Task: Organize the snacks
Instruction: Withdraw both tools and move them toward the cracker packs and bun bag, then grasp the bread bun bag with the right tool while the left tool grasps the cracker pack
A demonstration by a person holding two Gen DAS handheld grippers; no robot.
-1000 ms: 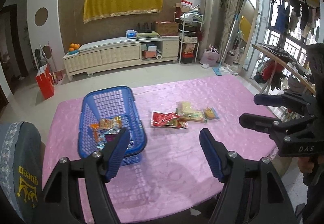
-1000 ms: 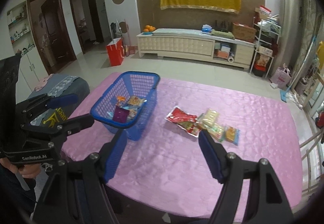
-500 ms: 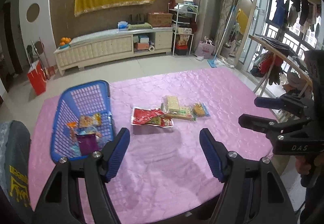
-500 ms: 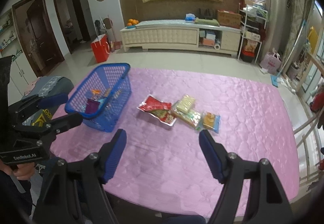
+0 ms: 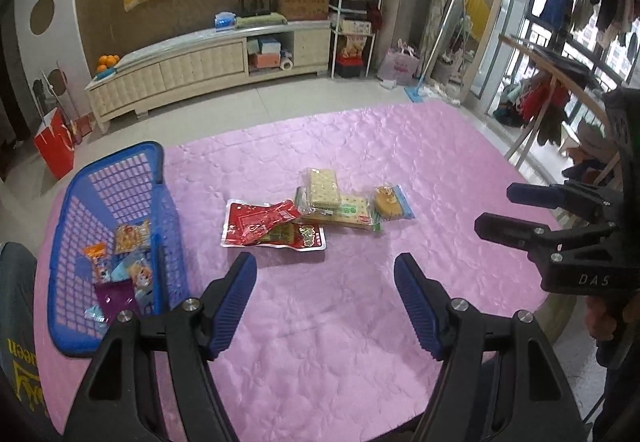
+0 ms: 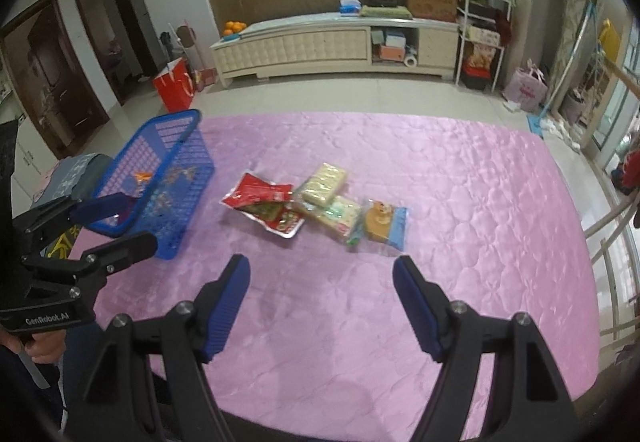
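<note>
Nearest in the left wrist view, the left gripper [image 5: 325,274] hangs over bare pink tablecloth [image 5: 340,322] with its jaws spread apart and nothing between them. The right gripper [image 6: 321,276] is likewise spread wide and empty above the cloth.

Just beyond, at the table's left edge, stands the blue basket [image 5: 80,210] (a mesh-walled plastic one). Several small snack packets [image 5: 128,266] lie in its bottom, among them an orange one and a purple one.

Further out, mid-table and apart from the basket, lie the loose snacks: a red packet [image 5: 260,220], two cracker packs [image 5: 324,188] overlapping each other, and a blue-edged cake wrapper [image 5: 390,202].

Behind the table, a cream sideboard [image 5: 200,66] stands against the wall.
</note>
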